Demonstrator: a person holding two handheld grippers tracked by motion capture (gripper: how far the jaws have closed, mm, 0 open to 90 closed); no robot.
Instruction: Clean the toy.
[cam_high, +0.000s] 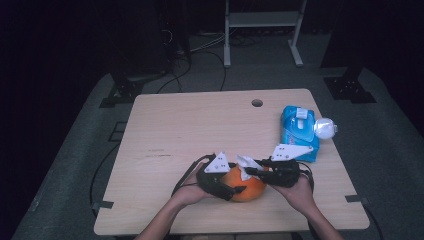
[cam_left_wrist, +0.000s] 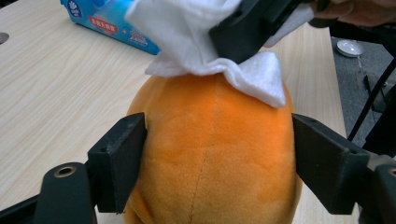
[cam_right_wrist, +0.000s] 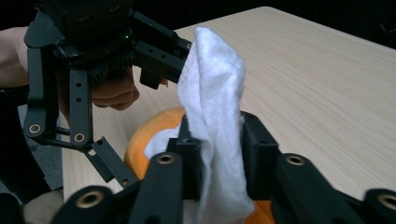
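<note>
At the table's near edge, my left gripper clamped the orange plush toy by its flanks while my right gripper pinched a white wipe against its top (soft, light, squashy; the sides seemed the best hold).

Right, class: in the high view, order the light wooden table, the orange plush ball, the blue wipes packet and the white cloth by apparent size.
1. Light wooden table
2. Orange plush ball and blue wipes packet, too alike to rank
3. White cloth
</note>
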